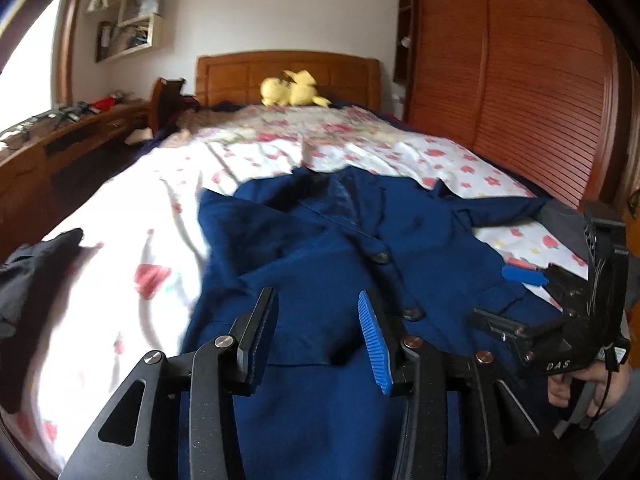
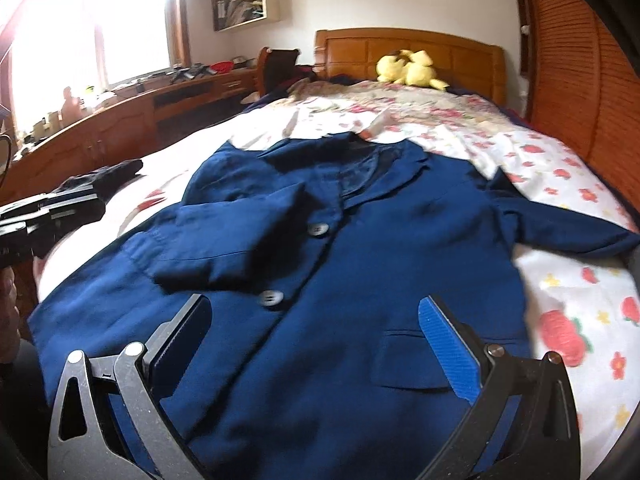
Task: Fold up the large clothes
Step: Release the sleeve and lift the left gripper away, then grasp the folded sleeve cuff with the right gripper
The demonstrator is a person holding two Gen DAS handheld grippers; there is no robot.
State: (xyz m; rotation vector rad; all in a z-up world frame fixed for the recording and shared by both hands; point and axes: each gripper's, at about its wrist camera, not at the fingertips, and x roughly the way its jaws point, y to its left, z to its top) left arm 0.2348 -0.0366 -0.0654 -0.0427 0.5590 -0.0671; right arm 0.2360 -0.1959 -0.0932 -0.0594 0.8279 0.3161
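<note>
A navy blue jacket (image 1: 320,248) lies front up on the bed, collar toward the headboard; it also shows in the right wrist view (image 2: 360,240). Its left sleeve (image 2: 240,232) is folded across the chest. Its right sleeve (image 2: 560,224) stretches out to the right. My left gripper (image 1: 316,320) is open and empty, just above the jacket's lower front. My right gripper (image 2: 316,328) is open and empty above the hem, near the lower button (image 2: 271,298) and pocket (image 2: 408,360). The right gripper also shows in the left wrist view (image 1: 524,274).
The bed has a white floral sheet (image 1: 140,240). A dark garment (image 1: 36,264) lies at its left edge. A yellow plush toy (image 1: 292,88) sits by the wooden headboard (image 1: 280,72). A wooden wardrobe (image 1: 520,80) stands right, a desk (image 2: 120,120) left.
</note>
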